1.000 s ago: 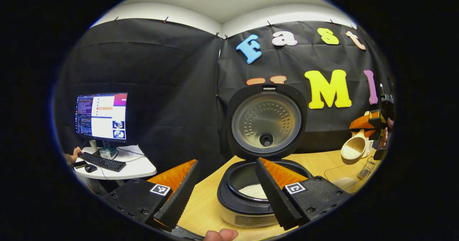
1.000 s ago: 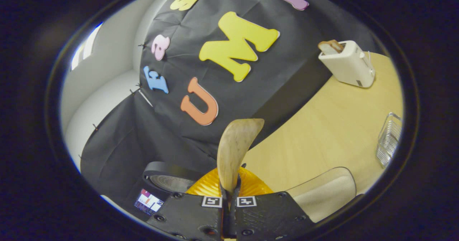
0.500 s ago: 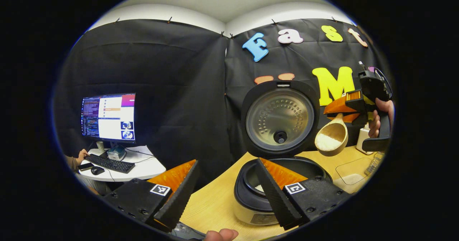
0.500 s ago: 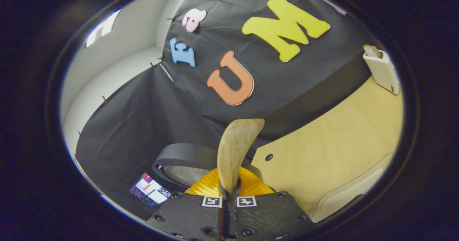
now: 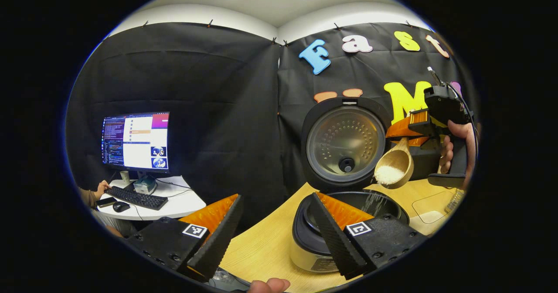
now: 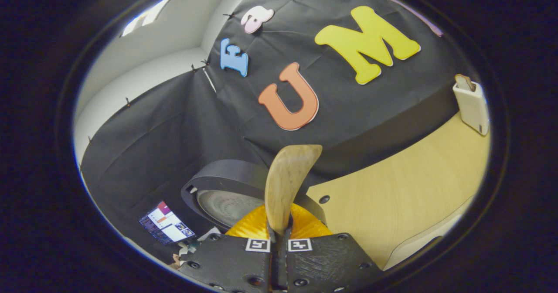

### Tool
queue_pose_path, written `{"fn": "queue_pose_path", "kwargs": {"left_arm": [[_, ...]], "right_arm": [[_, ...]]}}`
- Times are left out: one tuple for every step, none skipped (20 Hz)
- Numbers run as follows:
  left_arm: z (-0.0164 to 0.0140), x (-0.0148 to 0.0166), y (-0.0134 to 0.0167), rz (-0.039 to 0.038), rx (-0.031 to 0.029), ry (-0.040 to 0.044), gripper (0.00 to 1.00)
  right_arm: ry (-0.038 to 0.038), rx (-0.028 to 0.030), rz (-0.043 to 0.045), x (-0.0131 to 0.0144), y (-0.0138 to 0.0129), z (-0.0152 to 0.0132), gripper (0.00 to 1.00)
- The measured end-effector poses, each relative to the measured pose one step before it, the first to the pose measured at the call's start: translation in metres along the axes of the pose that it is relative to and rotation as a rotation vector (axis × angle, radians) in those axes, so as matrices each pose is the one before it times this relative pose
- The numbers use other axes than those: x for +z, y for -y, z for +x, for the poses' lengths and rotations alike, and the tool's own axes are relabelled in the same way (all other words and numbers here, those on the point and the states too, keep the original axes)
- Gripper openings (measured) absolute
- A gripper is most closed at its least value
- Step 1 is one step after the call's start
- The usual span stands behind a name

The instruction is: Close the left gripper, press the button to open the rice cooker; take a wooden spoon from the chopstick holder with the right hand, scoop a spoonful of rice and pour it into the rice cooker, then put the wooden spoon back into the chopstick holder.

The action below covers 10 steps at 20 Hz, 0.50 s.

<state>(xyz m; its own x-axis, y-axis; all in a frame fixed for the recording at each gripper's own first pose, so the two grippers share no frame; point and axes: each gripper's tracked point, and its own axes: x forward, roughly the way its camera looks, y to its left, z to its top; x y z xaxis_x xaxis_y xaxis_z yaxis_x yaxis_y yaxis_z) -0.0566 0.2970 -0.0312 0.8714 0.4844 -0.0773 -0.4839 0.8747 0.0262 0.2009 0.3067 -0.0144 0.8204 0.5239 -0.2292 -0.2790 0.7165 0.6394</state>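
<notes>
**Rice tipping off the spoon into the open cooker**

The right hand-held gripper has its fingers pinched tight on the handle of the wooden spoon, both sides pressing it. Seen from the left gripper view, the spoon's bowl hangs tilted just above the far rim of the rice cooker, a heap of white rice sitting at its lower lip and a thin fall of grains showing beneath it. The cooker's lid stands upright behind, close beside the spoon. The left hand-held gripper waits low in front with its fingers spread wide and nothing between them.

To my eye the pour is the step in hand. Doing it well means rolling the wrist slowly, keeping the spoon's lip over the inner pot rather than the rim, and staying off the raised lid so nothing scatters onto the tabletop. The grip should not loosen until the bowl is empty.
</notes>
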Motion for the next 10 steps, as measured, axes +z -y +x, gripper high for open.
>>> {"fn": "queue_pose_path", "kwargs": {"left_arm": [[-0.00038, 0.00056, -0.00002, -0.00154, -0.00284, 0.00267, 0.99], [-0.00016, -0.00114, -0.00068, -0.00194, 0.00284, -0.00231, 0.99], [-0.00084, 0.00029, 0.00004, -0.00125, 0.00484, -0.00155, 0.99], [-0.00029, -0.00003, 0.00018, -0.00029, 0.00236, -0.00282, 0.99], [0.00003, 0.0004, -0.00039, 0.00058, 0.00206, 0.00034, 0.99], [-0.00017, 0.00055, -0.00063, -0.00022, 0.00408, 0.0014, 0.99], [0.00034, -0.00058, 0.00002, -0.00177, 0.00268, 0.00037, 0.99], [-0.00008, 0.00006, 0.00026, -0.00176, 0.00106, -0.00087, 0.99], [-0.00046, 0.00011, -0.00064, -0.00136, 0.00299, -0.00126, 0.99], [-0.00028, -0.00085, -0.00003, 0.00018, 0.00168, -0.00375, 0.99]], "right_arm": [[0.00803, -0.00453, -0.01467, 0.00088, -0.00163, -0.00057, 0.0], [0.0105, -0.00466, -0.01759, 0.00216, -0.00148, 0.00022, 0.0], [0.01289, -0.00392, -0.02158, 0.00276, -0.00182, 0.00017, 0.0], [0.01654, -0.0034, -0.02582, 0.00241, -0.00231, -0.00087, 0.0], [0.01722, -0.00277, -0.02991, 0.00376, -0.00283, -0.00069, 0.0], [0.01424, -0.00264, -0.03037, 0.0016, -0.00232, 0.00067, 0.0], [0.01279, -0.00482, -0.02216, 0.00278, -0.00181, 0.00014, 0.0], [0.01138, -0.00154, -0.02222, 0.002, -0.00345, -0.00029, 0.0], [0.0082, 0.00019, -0.01747, 0.0024, -0.00189, 0.00039, 0.0], [0.00707, 0.00134, -0.00819, 0.00059, -0.00123, -0.00084, 0.0]]}}
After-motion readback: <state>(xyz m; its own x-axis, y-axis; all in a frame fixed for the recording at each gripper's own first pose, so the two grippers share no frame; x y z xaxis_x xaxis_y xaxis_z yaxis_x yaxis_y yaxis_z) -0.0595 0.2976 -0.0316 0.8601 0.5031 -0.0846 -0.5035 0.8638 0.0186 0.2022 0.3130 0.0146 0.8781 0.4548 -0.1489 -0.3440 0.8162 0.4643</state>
